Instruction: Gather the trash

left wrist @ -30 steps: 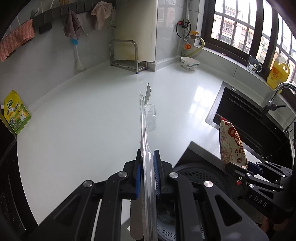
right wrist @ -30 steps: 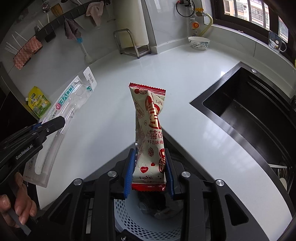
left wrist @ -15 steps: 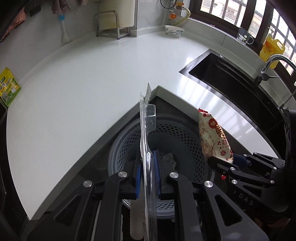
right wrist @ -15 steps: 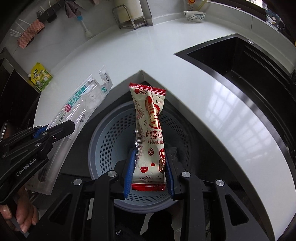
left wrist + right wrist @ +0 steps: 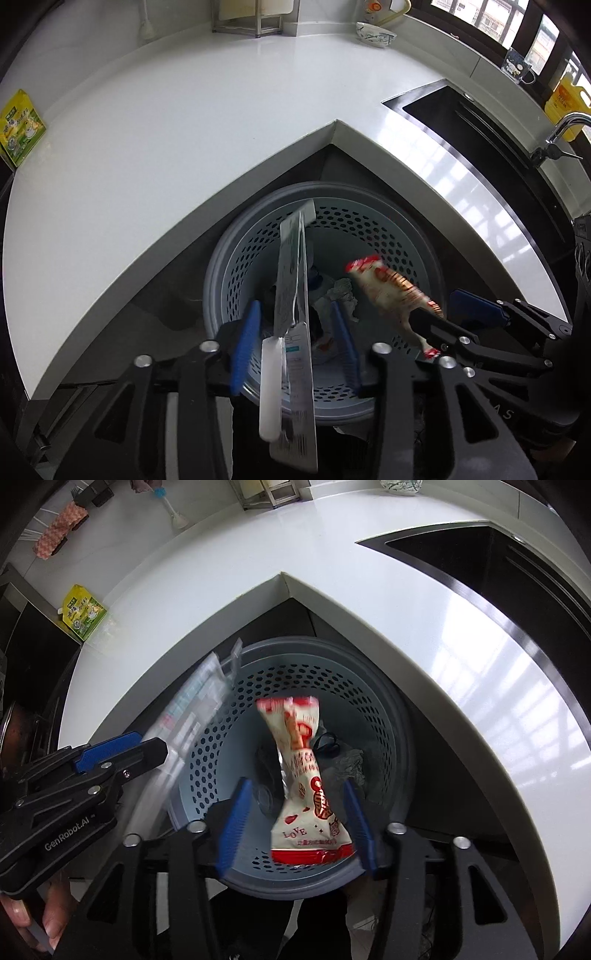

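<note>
A grey perforated waste basket (image 5: 221, 266) sits under the notch in the white counter, with crumpled trash at its bottom. My left gripper (image 5: 295, 339) hangs over it with its jaws opening. A clear toothbrush package (image 5: 293, 288) stands loose between the blue pads, touching neither. In the right wrist view my right gripper (image 5: 299, 823) is also opening above the basket (image 5: 391, 738). The red-and-white snack wrapper (image 5: 306, 775) slips free between its pads, blurred. The wrapper (image 5: 388, 291) and the toothbrush package (image 5: 195, 709) each show in the other view too.
The white counter (image 5: 184, 129) wraps around the basket. A black sink (image 5: 480, 129) with a faucet (image 5: 565, 125) lies to the right. A yellow pouch (image 5: 20, 133) stands at the left, a bowl (image 5: 375, 32) at the back. A hand (image 5: 33, 919) holds the left gripper.
Both grippers sank from over the counter to above the basket. Their jaws parted, and the toothbrush package and the snack wrapper came loose from the pads.
</note>
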